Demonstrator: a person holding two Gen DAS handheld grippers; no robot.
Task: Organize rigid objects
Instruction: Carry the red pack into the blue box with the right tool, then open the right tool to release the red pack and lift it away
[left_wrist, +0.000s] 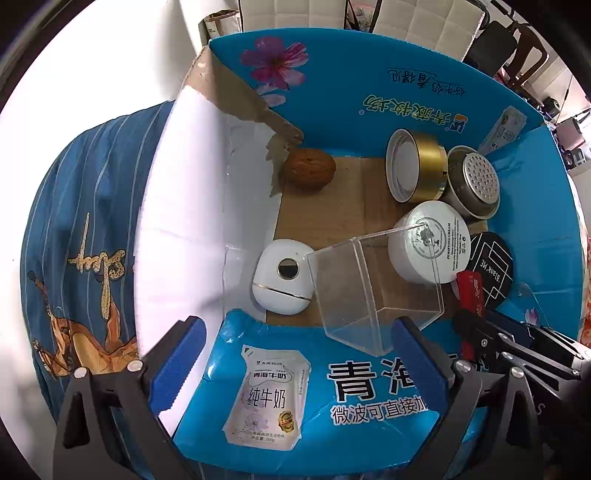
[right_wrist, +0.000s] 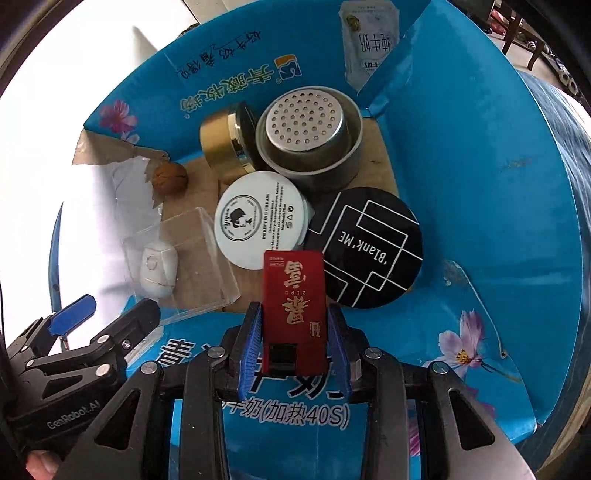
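A blue cardboard box (left_wrist: 406, 96) (right_wrist: 480, 184) holds several rigid items. My right gripper (right_wrist: 294, 332) is shut on a red lighter (right_wrist: 294, 291) and holds it over the box's near edge; the lighter also shows in the left wrist view (left_wrist: 471, 291). My left gripper (left_wrist: 295, 343) is open and empty above the near wall, beside a clear plastic box (left_wrist: 373, 284) (right_wrist: 184, 258). Inside lie a walnut (left_wrist: 309, 169) (right_wrist: 170, 178), a white case (left_wrist: 282, 276) (right_wrist: 159, 269), a white cream jar (left_wrist: 430, 245) (right_wrist: 260, 218), a gold jar (left_wrist: 417, 164) (right_wrist: 221, 142), a metal strainer cup (left_wrist: 474, 182) (right_wrist: 310, 136) and a black round compact (left_wrist: 493, 273) (right_wrist: 369, 247).
The box stands on a blue patterned cloth (left_wrist: 81, 236) over a white surface (left_wrist: 92, 74). A torn brown flap (left_wrist: 236, 96) sticks up at the box's far left corner. Chairs (left_wrist: 517, 48) stand behind.
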